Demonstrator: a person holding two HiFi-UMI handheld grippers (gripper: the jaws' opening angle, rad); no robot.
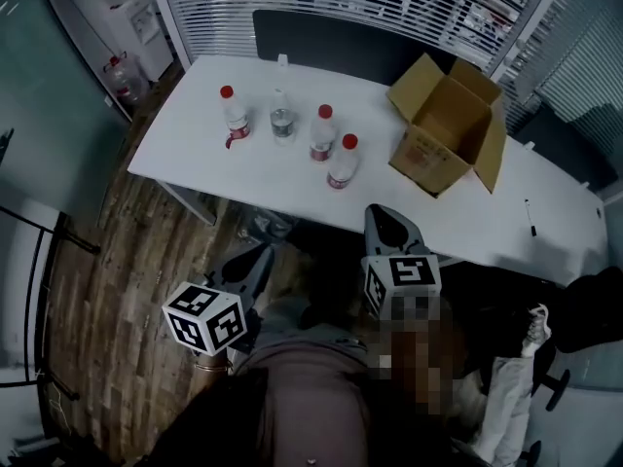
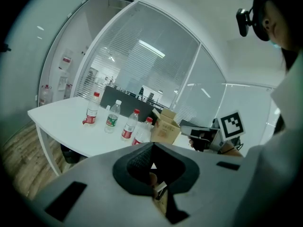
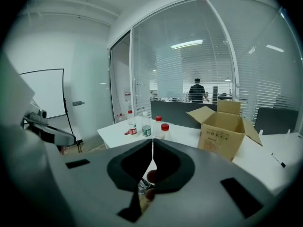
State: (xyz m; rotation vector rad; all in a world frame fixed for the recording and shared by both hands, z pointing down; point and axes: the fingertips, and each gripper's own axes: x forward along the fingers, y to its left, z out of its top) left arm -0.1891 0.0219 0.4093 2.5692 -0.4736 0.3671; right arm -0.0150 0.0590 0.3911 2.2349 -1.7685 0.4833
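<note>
Hanging low before the person's body, the left gripper (image 2: 152,145) and the right gripper (image 3: 152,144) both show dark padded fingers (image 3: 123,164) clenched tip to tip, with nothing between them. Both sit short of the near edge of the white desk (image 1: 292,185), above the wood-plank floor (image 1: 107,290).

The nearest thing is a clear plastic bottle with a red cap (image 1: 342,162). It stands upright past the desk edge, ahead and slightly left of the right gripper, well apart from both. Just beside it stands a second red-capped bottle (image 1: 321,132). Further left are a white-capped bottle with a green label (image 1: 282,118) and a third red-capped bottle (image 1: 234,120). An open brown cardboard box (image 1: 448,125) sits far right.

Judgement: any grasp needs the fingers released first, then a level approach to the bottle's body, clear of its neighbour.
</note>
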